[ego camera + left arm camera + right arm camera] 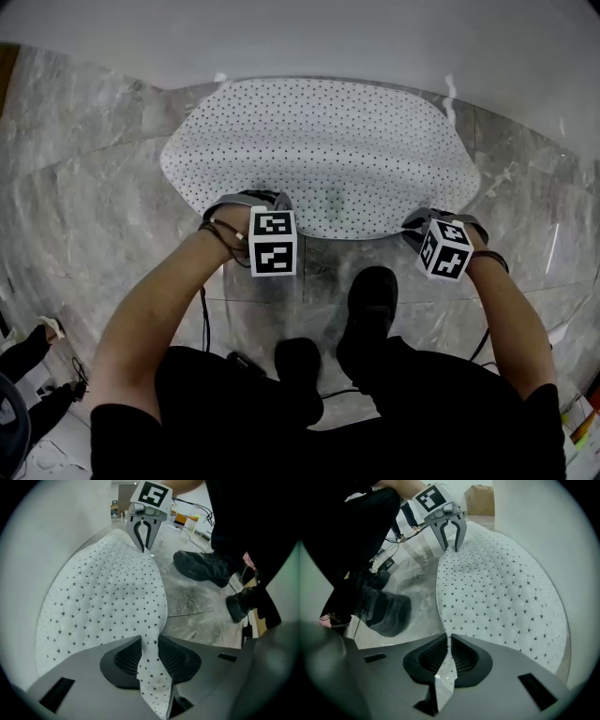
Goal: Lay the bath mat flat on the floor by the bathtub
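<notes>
Near edge of the bath mat [319, 150] tight in both the left hand-held gripper [150, 645] and the right hand-held gripper [449, 643].

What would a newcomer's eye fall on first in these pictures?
The white, star-dotted bath mat is spread over the grey marble floor, beside a white wall. The left claw and the right claw each pinch its near edge, one toward each end. Black shoes stand between the person's arms.

bath mat [319, 150] on floor [84, 187], beside bathtub [375, 37]
</notes>
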`<action>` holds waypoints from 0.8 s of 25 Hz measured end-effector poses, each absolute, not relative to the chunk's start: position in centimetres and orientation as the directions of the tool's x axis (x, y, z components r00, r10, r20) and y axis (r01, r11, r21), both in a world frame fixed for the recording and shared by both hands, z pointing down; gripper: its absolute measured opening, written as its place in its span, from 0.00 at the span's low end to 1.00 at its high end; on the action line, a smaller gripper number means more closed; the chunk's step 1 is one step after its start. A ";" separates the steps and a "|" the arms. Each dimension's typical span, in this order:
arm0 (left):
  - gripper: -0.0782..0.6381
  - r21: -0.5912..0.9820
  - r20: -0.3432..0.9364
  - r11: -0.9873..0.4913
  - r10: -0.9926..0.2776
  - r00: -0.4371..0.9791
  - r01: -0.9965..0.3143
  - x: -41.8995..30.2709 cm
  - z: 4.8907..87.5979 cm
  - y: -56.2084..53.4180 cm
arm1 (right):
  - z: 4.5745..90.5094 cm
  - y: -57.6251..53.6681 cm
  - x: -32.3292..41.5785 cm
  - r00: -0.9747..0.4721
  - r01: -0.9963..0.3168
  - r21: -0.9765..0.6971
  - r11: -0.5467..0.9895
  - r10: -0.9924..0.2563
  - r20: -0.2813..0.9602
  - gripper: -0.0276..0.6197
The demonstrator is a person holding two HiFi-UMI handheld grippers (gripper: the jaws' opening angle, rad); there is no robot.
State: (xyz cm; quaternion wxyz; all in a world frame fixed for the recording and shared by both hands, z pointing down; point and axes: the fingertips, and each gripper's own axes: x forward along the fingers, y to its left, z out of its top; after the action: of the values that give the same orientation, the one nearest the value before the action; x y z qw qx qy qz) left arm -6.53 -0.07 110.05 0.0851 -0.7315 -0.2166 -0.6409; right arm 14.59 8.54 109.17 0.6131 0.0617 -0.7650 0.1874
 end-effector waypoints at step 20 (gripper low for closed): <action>0.13 0.525 0.831 -0.712 0.547 -0.100 0.467 -9.1 109.9 9.0 | 108.3 11.9 14.8 -0.299 -0.338 -0.425 0.840 0.333 0.894 0.14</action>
State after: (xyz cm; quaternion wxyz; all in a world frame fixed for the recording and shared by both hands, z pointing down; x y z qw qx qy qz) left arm -9.07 8.99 109.94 -0.0315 -0.6700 -0.3783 -0.6379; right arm 14.77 11.90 108.31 0.5921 0.0017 -0.7545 0.2831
